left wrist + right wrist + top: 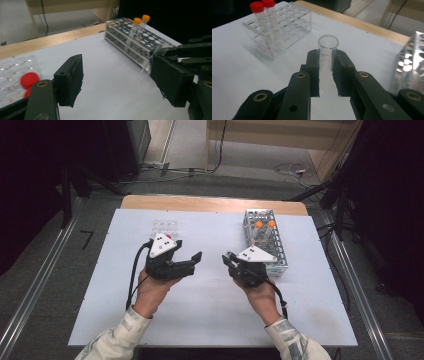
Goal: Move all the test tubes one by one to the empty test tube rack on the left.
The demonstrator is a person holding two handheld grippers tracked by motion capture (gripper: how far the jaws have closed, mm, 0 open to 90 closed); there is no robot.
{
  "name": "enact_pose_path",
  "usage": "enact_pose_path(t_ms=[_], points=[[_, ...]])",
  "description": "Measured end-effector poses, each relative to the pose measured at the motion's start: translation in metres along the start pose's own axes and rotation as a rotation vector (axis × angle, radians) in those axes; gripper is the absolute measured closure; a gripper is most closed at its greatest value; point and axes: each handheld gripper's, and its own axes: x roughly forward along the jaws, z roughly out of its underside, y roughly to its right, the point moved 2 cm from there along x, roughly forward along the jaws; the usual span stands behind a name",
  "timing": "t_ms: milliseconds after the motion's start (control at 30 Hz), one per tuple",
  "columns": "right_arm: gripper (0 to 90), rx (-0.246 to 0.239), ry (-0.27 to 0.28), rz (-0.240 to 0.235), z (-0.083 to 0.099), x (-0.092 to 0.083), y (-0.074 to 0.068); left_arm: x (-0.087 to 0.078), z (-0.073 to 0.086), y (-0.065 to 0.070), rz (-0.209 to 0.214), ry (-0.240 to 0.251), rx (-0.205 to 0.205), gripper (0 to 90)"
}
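firmly, right hand-held gripper (325,75) clamps an uncapped clear tube (327,53).

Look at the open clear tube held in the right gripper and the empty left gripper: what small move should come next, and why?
Probably carry the clear tube toward the left gripper. The right gripper is shut on the uncapped tube, while the left one's jaws stand open and empty, turned toward it. The clear rack with red-capped tubes lies beyond, a likely destination.
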Motion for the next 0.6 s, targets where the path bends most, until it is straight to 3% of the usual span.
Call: enact_pose_path(t_ms=[167, 300, 600], points=[[73.4, -0.009, -0.009, -0.049, 0.001, 0.006, -0.017, 0.006, 0.003, 0.010, 0.041, -0.014, 0.029, 34.7], [73.4, -0.028, -0.009, -0.079, 0.001, 0.008, -0.027, 0.009, 0.006, 0.014, 0.085, -0.031, 0.036, 50.5], [73.4, -0.059, -0.007, -0.108, 0.001, 0.011, -0.041, 0.014, 0.010, 0.018, 0.115, -0.062, 0.052, 59.2]])
